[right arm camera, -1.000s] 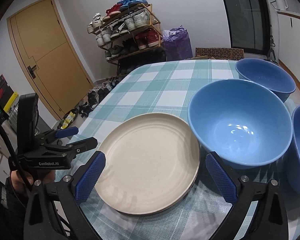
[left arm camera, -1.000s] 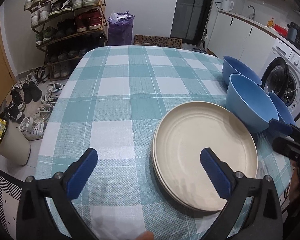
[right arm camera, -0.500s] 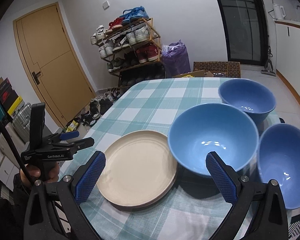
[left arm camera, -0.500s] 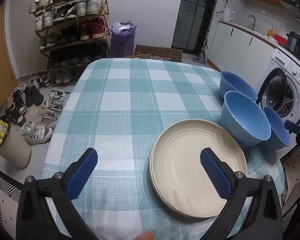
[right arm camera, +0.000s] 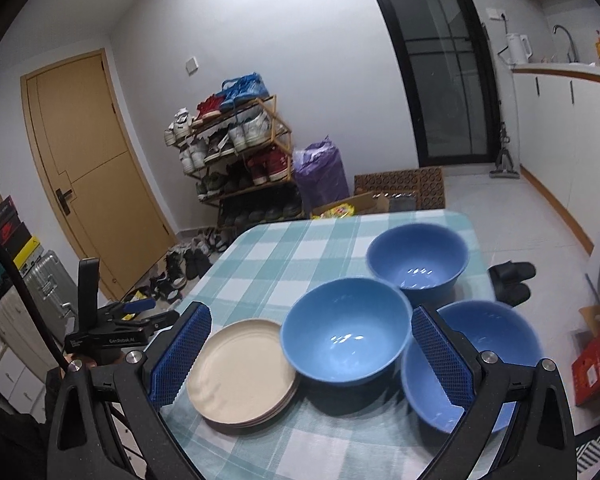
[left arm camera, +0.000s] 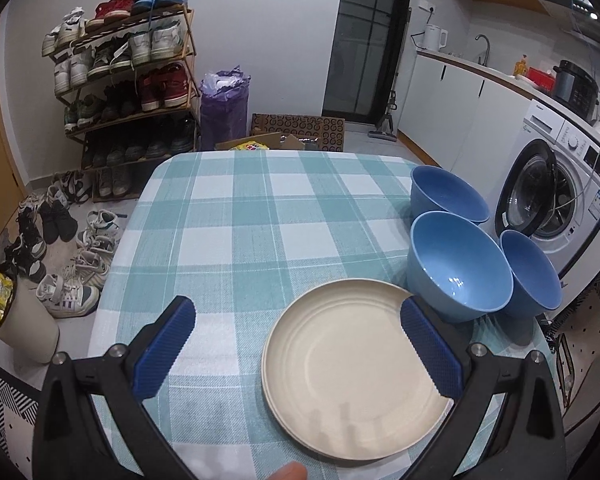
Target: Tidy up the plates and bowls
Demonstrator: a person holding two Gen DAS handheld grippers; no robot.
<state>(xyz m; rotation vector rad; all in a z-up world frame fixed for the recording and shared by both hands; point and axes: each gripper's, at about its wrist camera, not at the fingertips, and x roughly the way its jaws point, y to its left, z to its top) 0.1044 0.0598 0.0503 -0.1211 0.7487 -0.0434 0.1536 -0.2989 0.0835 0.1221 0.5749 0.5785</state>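
Three blue bowls (right arm camera: 343, 329) sit beside one stack of cream plates (right arm camera: 242, 368) on the checked tablecloth (left arm camera: 260, 216); left gripper (left arm camera: 300, 350) and right gripper (right arm camera: 310, 356) both gape, empty.

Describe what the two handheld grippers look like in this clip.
Both are black plastic frames with silver bolts and two fingers faced with blue cross-hatched pads. The right wrist view shows the left gripper from outside: a black pistol-style body with white "GenRobot.AI" lettering, blue-tipped fingers, an upright black block on top, and a black cable beside it.
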